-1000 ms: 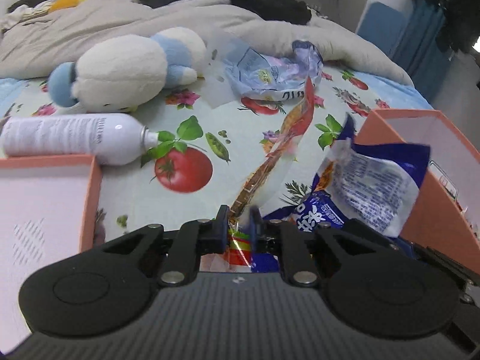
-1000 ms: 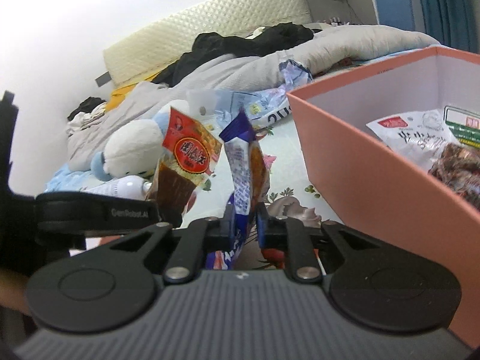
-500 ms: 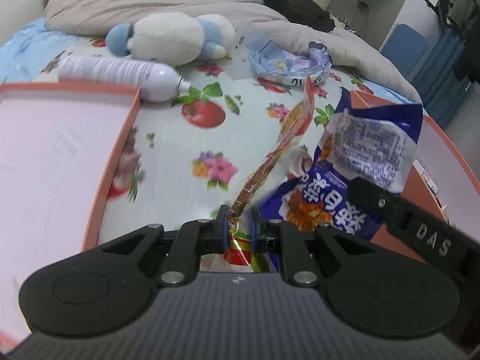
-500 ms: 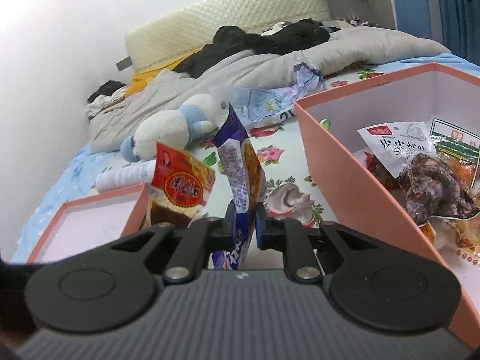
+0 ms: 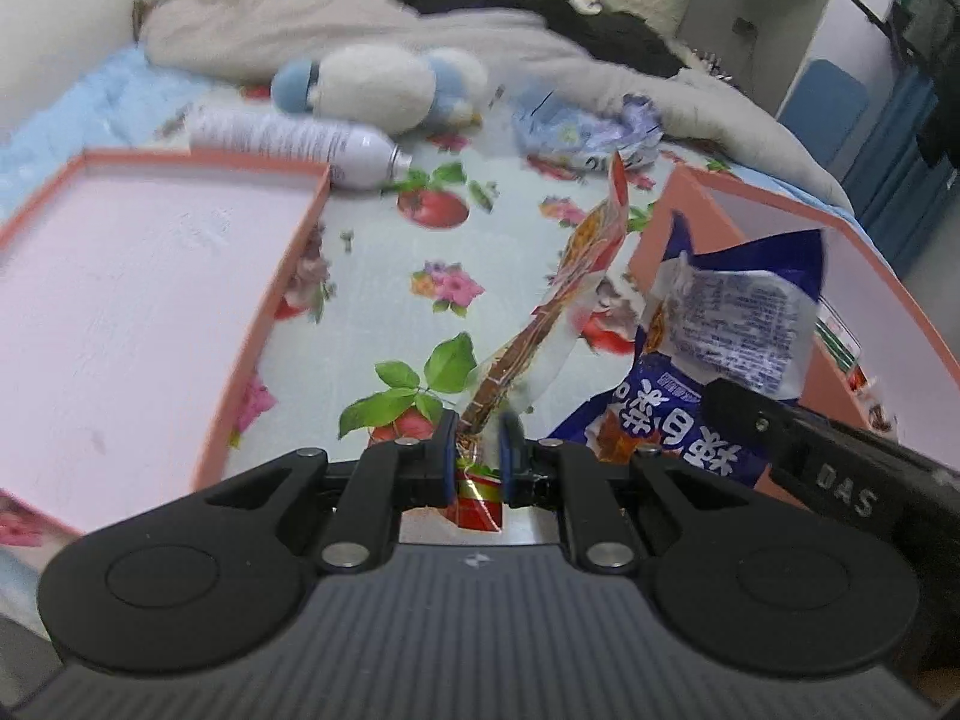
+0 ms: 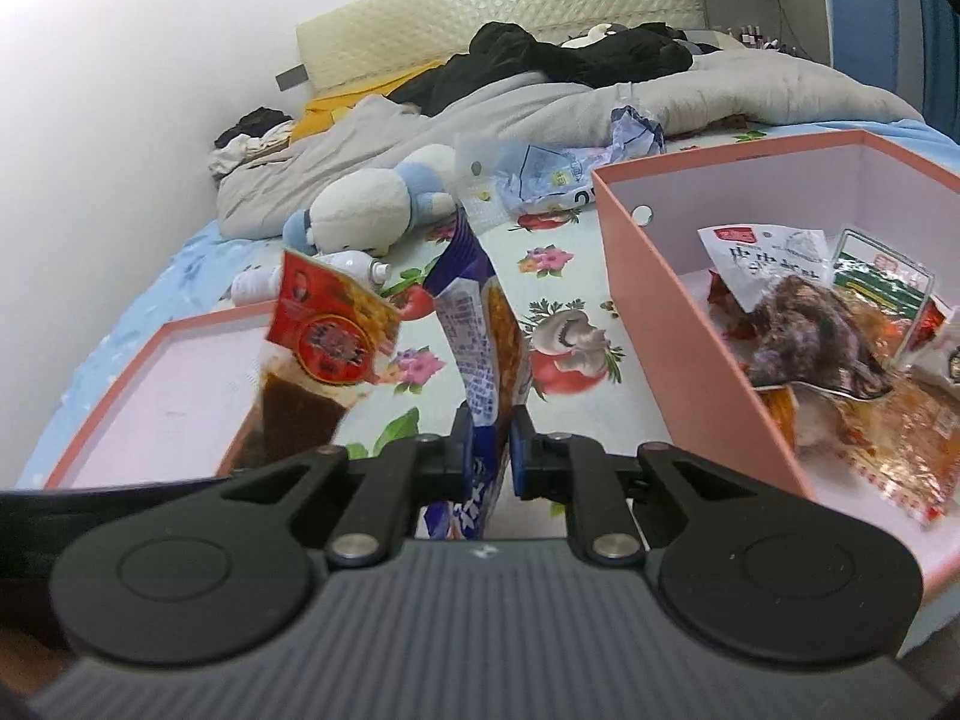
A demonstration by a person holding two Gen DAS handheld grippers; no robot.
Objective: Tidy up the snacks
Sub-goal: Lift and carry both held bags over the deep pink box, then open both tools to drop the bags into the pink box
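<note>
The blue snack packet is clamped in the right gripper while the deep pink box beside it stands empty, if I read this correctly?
Not quite: the pink box already holds several snack packets, as the right wrist view shows. The blue snack packet is indeed clamped in the right gripper.

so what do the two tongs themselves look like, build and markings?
Both match: matte black linkage arms with silver pivot pins, round black side discs, and a ribbed dark grey body. Left tongs and right tongs have blue fingertip pads. The right unit's side, seen from the left wrist view, reads "DAS". No cables or sleeves visible.
</note>
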